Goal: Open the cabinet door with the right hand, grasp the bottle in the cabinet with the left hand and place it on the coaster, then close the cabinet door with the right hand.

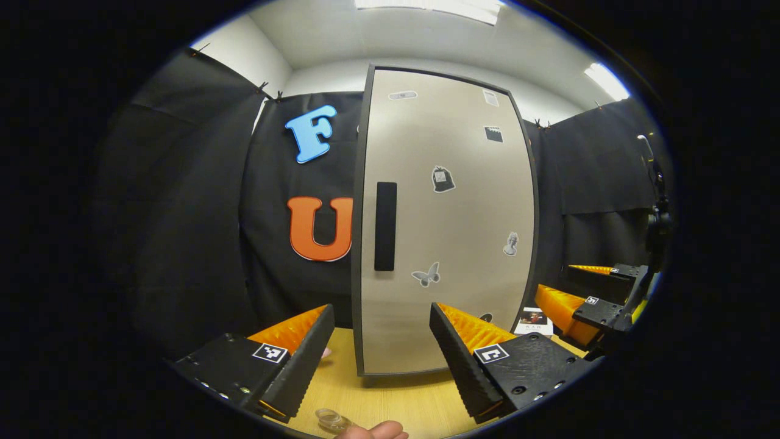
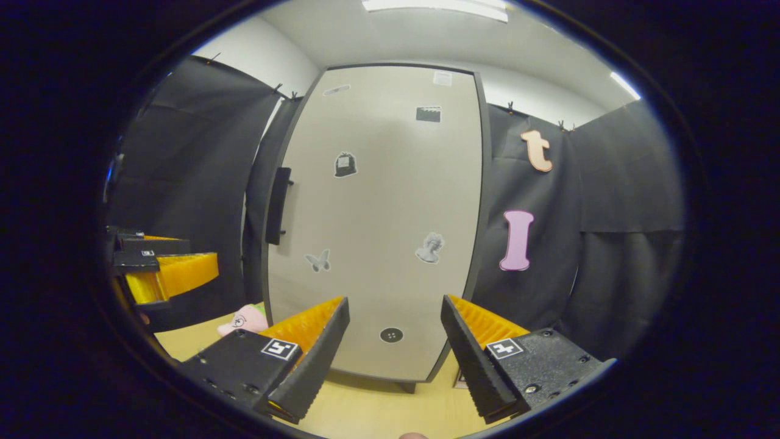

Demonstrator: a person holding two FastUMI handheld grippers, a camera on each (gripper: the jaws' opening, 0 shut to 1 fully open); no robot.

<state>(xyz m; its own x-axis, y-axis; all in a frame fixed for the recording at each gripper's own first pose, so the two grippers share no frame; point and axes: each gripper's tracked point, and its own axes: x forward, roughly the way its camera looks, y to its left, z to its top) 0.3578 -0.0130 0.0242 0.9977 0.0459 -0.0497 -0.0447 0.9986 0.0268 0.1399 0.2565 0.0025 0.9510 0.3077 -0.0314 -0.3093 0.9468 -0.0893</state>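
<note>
The cabinet (image 1: 451, 244) stands upright on the wooden table with its beige door shut; several small stickers dot the door. Its black vertical handle (image 1: 385, 225) runs along the door's left edge and shows side-on in the right gripper view (image 2: 279, 206). The door hides the bottle. A small clear round piece, possibly the coaster (image 1: 332, 419), lies at the table's near edge. My left gripper (image 1: 382, 311) is open a short way in front of the door, holding nothing. My right gripper (image 2: 395, 302) is open too, facing the door's lower middle (image 2: 378, 244), apart from the handle.
A pink plush toy (image 2: 244, 318) lies on the table (image 2: 365, 408) left of the cabinet. A small picture card (image 1: 533, 320) stands by the cabinet's right foot. A fingertip (image 1: 372, 431) shows at the near edge. Black cloth walls surround the booth.
</note>
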